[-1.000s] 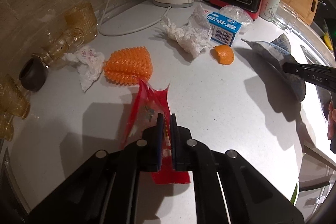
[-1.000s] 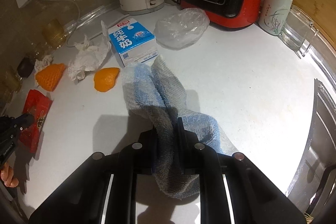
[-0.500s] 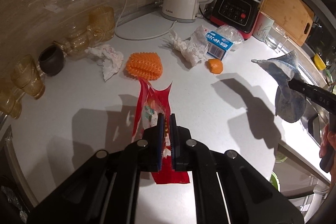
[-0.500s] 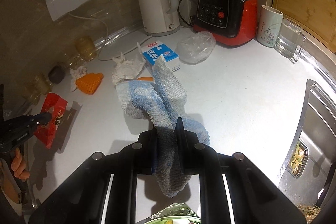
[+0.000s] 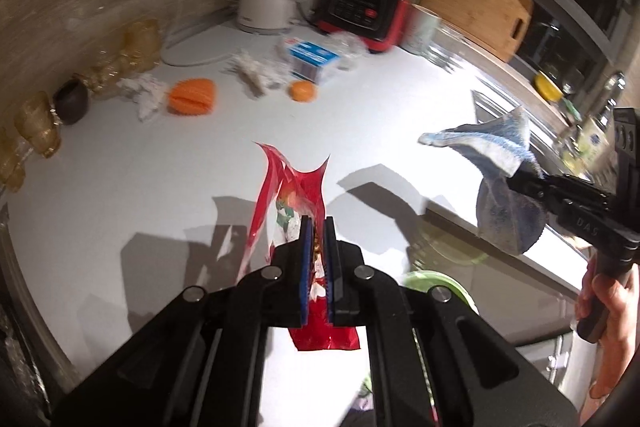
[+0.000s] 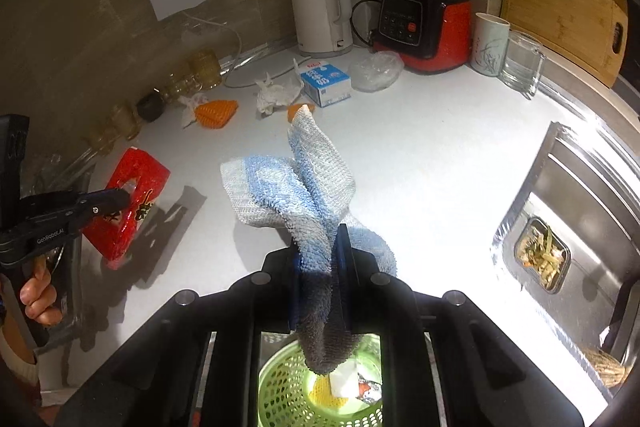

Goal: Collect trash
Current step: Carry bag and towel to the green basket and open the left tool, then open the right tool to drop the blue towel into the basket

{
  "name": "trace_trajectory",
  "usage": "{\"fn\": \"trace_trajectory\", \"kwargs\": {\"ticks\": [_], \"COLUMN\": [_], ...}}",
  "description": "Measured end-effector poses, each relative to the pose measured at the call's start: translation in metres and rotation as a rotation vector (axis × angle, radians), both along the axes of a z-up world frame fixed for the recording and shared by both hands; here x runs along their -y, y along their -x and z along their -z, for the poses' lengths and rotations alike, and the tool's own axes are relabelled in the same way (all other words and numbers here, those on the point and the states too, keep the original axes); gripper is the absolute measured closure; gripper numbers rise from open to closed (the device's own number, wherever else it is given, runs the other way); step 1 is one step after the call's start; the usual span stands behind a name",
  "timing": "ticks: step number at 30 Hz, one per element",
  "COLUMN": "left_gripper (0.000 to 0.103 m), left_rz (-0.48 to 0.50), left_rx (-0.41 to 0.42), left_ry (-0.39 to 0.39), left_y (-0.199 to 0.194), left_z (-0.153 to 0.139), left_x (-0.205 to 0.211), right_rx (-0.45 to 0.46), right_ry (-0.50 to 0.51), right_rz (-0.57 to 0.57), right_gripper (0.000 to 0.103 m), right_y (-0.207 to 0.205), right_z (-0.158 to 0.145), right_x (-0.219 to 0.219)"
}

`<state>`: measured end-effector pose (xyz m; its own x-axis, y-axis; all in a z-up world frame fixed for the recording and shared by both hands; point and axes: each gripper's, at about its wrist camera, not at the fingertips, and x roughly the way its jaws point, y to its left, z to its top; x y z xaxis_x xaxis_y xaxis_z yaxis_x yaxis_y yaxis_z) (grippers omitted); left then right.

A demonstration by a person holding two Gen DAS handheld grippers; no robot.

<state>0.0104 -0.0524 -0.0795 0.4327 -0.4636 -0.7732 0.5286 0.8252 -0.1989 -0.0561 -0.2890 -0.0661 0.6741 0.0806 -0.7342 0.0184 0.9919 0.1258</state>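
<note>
White countertop [image 6: 420, 155] fills both views; steel sink [image 6: 580, 211] sits at 3 o'clock in the right wrist view, with a small container of food scraps [image 6: 542, 253] in it. Against the back wall at 12 o'clock: white kettle [image 6: 320, 13], red-and-black blender [image 6: 424, 19], wooden cutting board [image 6: 560, 7] at 1–2 o'clock, patterned cup [image 6: 490, 45] and glass mug [image 6: 522, 65] just beside each other.

Green mesh basket [image 6: 288, 387] at 6 o'clock below the right gripper, some trash already in it.

Right gripper [image 6: 318, 259] clamped on a blue-grey cloth [image 6: 296, 187], held clear of the counter; its lower end hangs over the basket. Left gripper [image 5: 314, 227] clamped on a red snack wrapper [image 5: 296, 187], also lifted off the counter, at 9 o'clock in the right wrist view. A hand [image 6: 38, 297] holds that gripper's handle.

Trash on the counter, 11–12 o'clock, near the kettle: blue-white milk carton [image 6: 326, 83], clear plastic bag [image 6: 376, 71] touching the blender base, crumpled tissue [image 6: 276, 95], orange foam fruit net [image 6: 216, 113], second tissue [image 6: 190, 107] beside it, orange peel [image 5: 302, 91]. Amber glasses [image 6: 200, 71] and a dark small pot [image 6: 150, 105] line the wall at 10 o'clock.
</note>
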Motion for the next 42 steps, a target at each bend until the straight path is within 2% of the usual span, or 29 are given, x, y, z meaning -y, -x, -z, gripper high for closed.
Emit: {"fn": "trace_trajectory", "kwargs": {"ticks": [4,10,18,20,22,28,31,42], "left_gripper": [0.097,0.097,0.097,0.087,0.062,0.037,0.033,0.025], "left_rz": [0.135,0.281,0.368,0.376,0.366,0.341,0.336,0.343], "left_rx": [-0.037,-0.13,-0.261,-0.304,-0.319,-0.283,-0.28,-0.262], "left_ry": [-0.002,-0.067,-0.137,-0.15,-0.156,-0.152,-0.146,-0.152], "left_y": [0.051,0.11,0.148,0.15,0.151,0.148,0.147,0.15], "left_z": [0.01,0.053,0.11,0.122,0.127,0.12,0.116,0.11], "left_x": [0.033,0.085,0.133,0.139,0.143,0.143,0.142,0.148], "right_rx": [-0.041,-0.107,-0.152,-0.157,-0.157,-0.164,-0.165,-0.173], "right_ry": [-0.017,-0.053,-0.065,-0.069,-0.072,-0.081,-0.086,-0.088], "right_rz": [0.036,0.088,0.125,0.129,0.132,0.134,0.131,0.117], "right_gripper": [0.087,0.087,0.086,0.086,0.086,0.086,0.086,0.085], "right_y": [0.049,0.106,0.144,0.148,0.15,0.153,0.152,0.147], "right_z": [0.015,0.042,0.061,0.064,0.065,0.069,0.07,0.072], "right_x": [0.014,0.036,0.052,0.055,0.058,0.063,0.063,0.063]}}
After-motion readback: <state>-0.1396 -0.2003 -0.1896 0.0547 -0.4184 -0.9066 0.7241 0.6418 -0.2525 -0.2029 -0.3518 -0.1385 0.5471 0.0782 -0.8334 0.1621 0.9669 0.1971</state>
